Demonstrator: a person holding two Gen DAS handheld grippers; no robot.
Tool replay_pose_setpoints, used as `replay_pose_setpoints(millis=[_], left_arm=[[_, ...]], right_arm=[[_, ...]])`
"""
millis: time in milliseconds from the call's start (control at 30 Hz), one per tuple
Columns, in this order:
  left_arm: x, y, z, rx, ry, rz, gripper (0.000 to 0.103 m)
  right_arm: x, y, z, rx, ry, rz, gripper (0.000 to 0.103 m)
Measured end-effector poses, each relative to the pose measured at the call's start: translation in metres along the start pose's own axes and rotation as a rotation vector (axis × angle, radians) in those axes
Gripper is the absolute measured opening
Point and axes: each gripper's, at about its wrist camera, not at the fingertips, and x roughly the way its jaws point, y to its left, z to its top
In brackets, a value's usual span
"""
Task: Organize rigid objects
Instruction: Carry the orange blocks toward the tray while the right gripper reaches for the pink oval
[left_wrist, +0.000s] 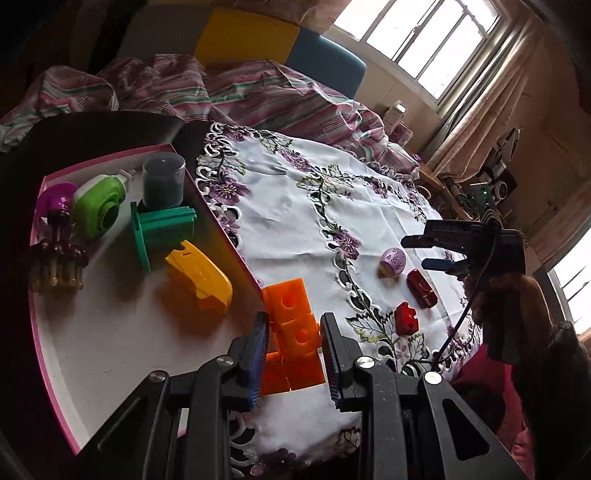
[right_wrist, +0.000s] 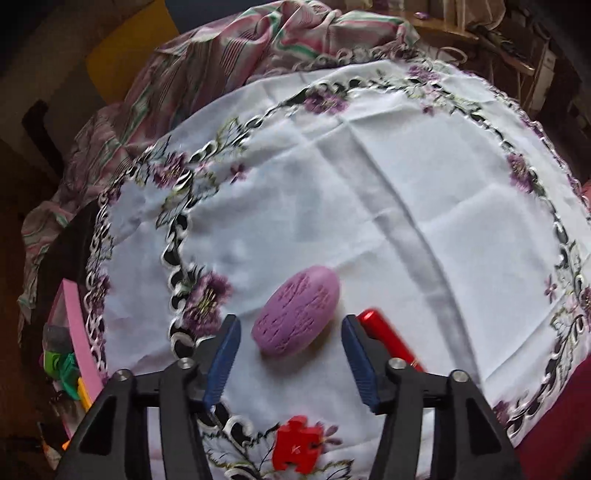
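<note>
Jaws of the left gripper (left_wrist: 293, 332) were clamped on an orange block (left_wrist: 293, 332) at the box's (left_wrist: 59, 354) near right edge. Right gripper (right_wrist: 290, 332) jaws stood open over a purple egg (right_wrist: 295, 315) on the bench, pads clear.

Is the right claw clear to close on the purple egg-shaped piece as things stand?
Probably yes. The right claw is open, and the purple egg-shaped piece lies on the tablecloth just ahead of its fingertips, nothing between. The red cylinder beside the right finger is close and might get nudged.
</note>
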Motion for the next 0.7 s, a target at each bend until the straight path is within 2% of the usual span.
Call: replay_pose_setpoints(millis=[133,267,300,333,433,500,600,700], left_arm=[[-0.002,0.0,-0.002,0.007,0.0,0.011,0.028],[-0.005,0.003,-0.003,0.001,0.0,0.031,0.028],[-0.006,0.005,-0.003,-0.003,-0.001,0.037,0.028],[-0.007,0.007,-0.004,-0.007,-0.002,0.044,0.029],[-0.01,0.016,-0.004,-0.03,-0.006,0.071,0.029],[-0.013,0.024,-0.005,-0.05,-0.012,0.094,0.029],[-0.019,0.034,-0.005,-0.077,-0.025,0.134,0.029],[-0.025,0.043,-0.006,-0.089,-0.042,0.184,0.029]], right_arm=[[0.019,-0.002,0.015,0.063,0.006,0.015,0.07],[0.045,0.017,0.02,-0.013,0.046,0.006,0.069],[0.051,0.024,0.018,-0.066,0.061,-0.016,0.053],[0.057,0.031,0.014,-0.124,0.077,-0.038,0.044],[0.064,0.047,0.0,-0.243,0.051,-0.096,0.036],[0.066,0.047,-0.001,-0.268,0.046,-0.097,0.035],[0.066,0.037,0.002,-0.247,0.062,-0.034,0.036],[0.065,0.035,0.0,-0.256,0.047,-0.019,0.036]])
